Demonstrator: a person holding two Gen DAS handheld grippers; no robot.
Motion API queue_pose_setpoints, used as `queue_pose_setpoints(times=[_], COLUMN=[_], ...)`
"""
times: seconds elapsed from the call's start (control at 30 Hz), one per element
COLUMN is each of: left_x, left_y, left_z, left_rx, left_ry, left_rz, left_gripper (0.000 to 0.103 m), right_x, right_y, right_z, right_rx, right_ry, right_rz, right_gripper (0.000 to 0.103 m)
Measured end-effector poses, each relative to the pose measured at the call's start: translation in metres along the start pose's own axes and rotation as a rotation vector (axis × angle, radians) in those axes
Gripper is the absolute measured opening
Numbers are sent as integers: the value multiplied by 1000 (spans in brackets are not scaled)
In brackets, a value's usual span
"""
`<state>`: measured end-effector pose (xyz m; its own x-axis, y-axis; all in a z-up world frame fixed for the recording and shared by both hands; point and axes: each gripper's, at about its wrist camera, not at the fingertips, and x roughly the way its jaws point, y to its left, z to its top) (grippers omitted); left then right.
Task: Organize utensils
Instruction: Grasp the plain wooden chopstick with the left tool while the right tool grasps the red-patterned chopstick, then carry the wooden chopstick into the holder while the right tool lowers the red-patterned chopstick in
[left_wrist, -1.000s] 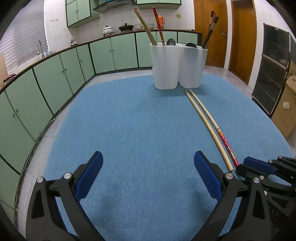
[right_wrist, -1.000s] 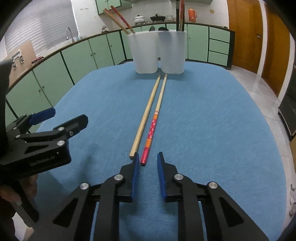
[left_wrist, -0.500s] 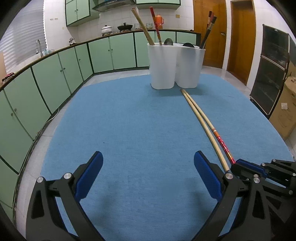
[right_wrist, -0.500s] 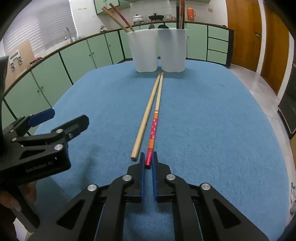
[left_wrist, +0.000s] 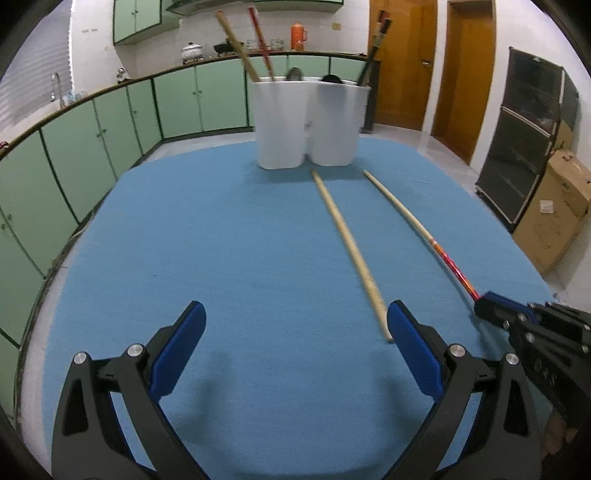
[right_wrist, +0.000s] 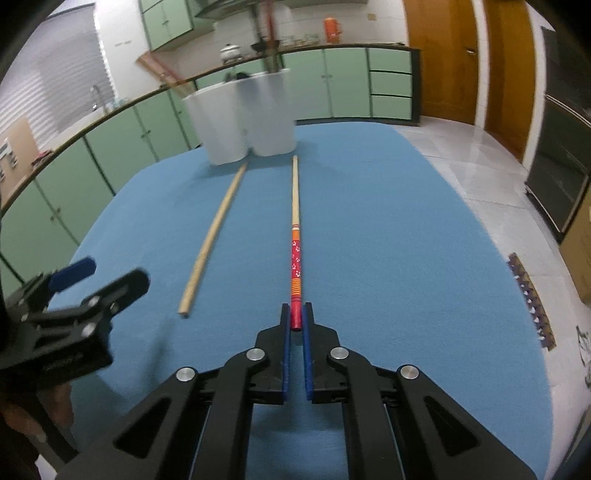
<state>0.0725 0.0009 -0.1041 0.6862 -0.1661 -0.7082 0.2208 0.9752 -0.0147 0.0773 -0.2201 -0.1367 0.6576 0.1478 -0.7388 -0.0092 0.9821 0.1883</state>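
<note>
The right gripper (right_wrist: 296, 318) has its fingers (right_wrist: 284, 332) nearly together, pinching the red end of the painted chopstick (right_wrist: 295, 236). The left gripper (left_wrist: 295, 332) has its fingers (left_wrist: 177, 347) spread wide, holding nothing. Two chopsticks lie on the blue counter (left_wrist: 221, 258); the plain chopstick (left_wrist: 347, 243) ends just beside the left gripper's right finger. Two white holders (left_wrist: 306, 122) stand beyond.

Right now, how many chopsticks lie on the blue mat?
2. The plain chopstick lies free on the left; the red-patterned chopstick is beside it, apart, its end in the right tongs. More stand in the white holder.
</note>
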Motion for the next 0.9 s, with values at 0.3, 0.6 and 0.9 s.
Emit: queue_pose_setpoints(times=[0.3, 0.6, 0.9], left_x=[18, 28, 30], left_y=[-26, -29, -30], left_z=[-5, -4, -4], left_rx=[-19, -48, -24], left_ry=[63, 100, 100], left_rz=[-59, -56, -43], left_gripper=[76, 49, 10], right_x=[-3, -4, -4], right_y=[-21, -23, -20], right_z=[5, 5, 5], right_rx=[21, 21, 11], right_ry=[-23, -32, -25], right_rz=[-7, 8, 9], right_gripper=[6, 6, 6])
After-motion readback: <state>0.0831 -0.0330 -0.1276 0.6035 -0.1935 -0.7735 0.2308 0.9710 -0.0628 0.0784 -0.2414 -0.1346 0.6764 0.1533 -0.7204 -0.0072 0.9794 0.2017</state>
